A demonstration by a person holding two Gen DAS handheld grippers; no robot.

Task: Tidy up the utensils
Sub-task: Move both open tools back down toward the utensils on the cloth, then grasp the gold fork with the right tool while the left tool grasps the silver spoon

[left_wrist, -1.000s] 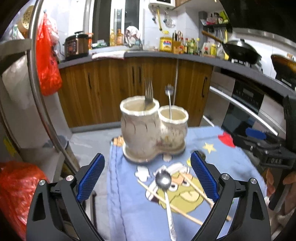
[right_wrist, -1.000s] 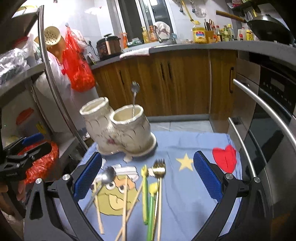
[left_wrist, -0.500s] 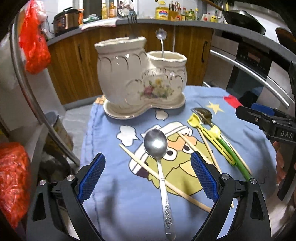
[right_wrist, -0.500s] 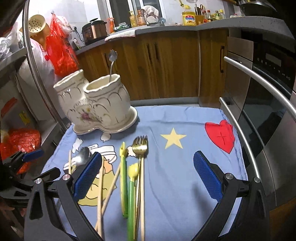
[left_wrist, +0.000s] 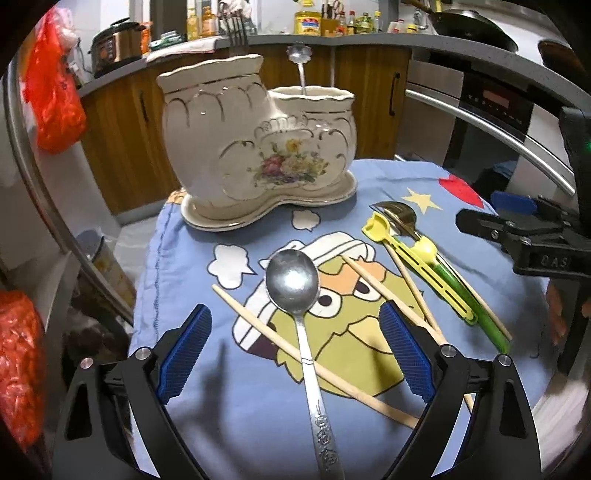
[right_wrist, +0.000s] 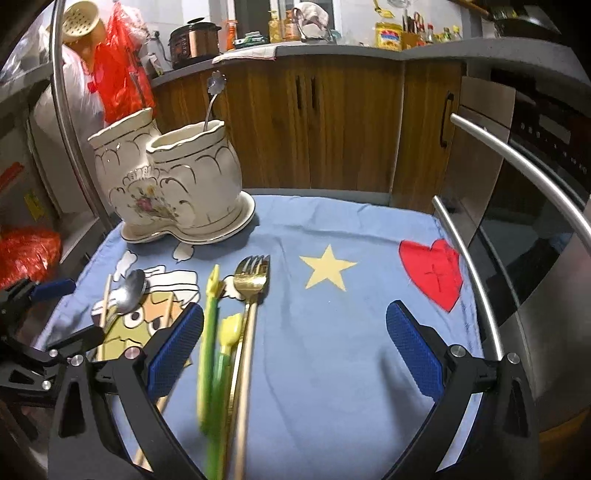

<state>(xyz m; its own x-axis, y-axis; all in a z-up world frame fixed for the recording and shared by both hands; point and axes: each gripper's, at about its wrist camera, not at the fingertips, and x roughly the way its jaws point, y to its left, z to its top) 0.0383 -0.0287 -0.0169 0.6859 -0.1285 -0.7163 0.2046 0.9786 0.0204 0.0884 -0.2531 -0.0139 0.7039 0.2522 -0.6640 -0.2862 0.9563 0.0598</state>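
Utensils [left_wrist: 303, 317] lie on blue cartoon cloth [right_wrist: 332, 332], kitchen.

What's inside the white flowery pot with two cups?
The white ceramic two-cup holder has a dark fork poking from its taller cup and a flower-ended silver spoon from the shorter. Their lower ends, and anything else inside, are hidden by the walls.

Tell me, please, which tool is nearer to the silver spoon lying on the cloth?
Left. The left tool is open astride the silver spoon, its handle running between the fingers. The right tool is open off to the spoon's right, beside the gold fork.
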